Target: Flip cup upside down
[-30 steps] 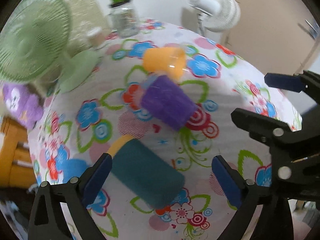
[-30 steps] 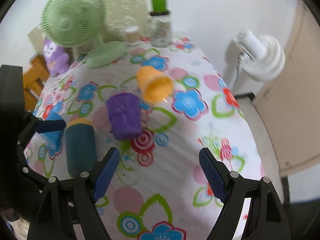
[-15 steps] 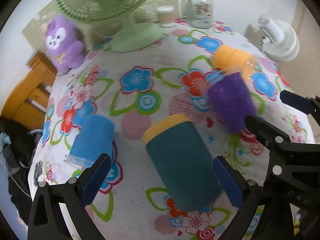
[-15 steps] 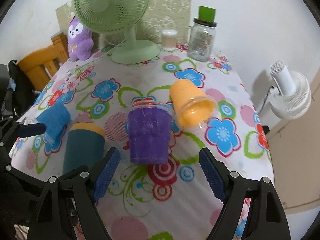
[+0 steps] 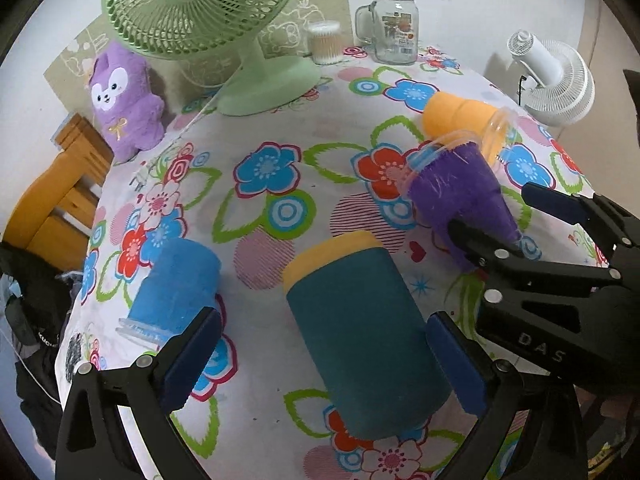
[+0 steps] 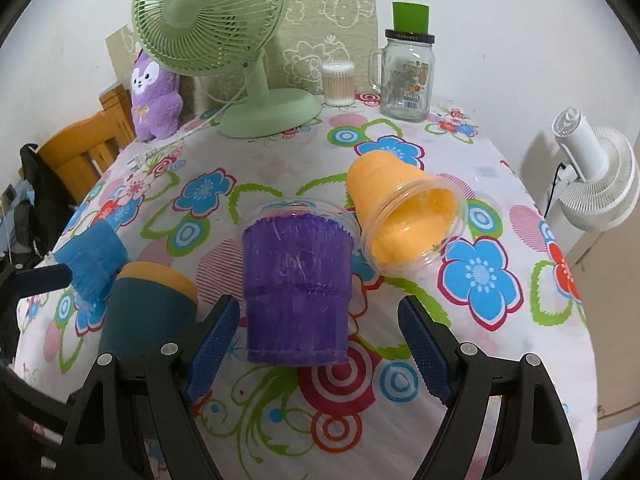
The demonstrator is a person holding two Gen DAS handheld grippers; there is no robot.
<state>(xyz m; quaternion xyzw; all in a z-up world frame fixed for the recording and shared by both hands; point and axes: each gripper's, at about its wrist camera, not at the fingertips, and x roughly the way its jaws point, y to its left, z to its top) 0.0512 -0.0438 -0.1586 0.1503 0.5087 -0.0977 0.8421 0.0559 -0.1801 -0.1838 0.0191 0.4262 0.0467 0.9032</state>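
Several cups lie on their sides on the flowered tablecloth. A teal cup with a yellow base (image 5: 364, 336) lies between the open fingers of my left gripper (image 5: 322, 360); it also shows in the right wrist view (image 6: 148, 308). A purple cup (image 6: 296, 288) lies between the open fingers of my right gripper (image 6: 320, 340), its rim pointing away; it shows in the left wrist view (image 5: 460, 196) too. An orange cup (image 6: 400, 216) lies just behind it, mouth toward me. A blue cup (image 5: 176, 288) lies at the left.
At the back of the table (image 6: 460, 360) stand a green desk fan (image 6: 240, 60), a purple plush toy (image 6: 154, 96), a cotton swab box (image 6: 338, 84) and a glass jar with a green lid (image 6: 406, 72). A white fan (image 6: 596, 184) stands beyond the right table edge.
Both grippers have come closer to the table and turned to face the back wall. The teal cup now lies between the left fingers, the purple cup between the right fingers.
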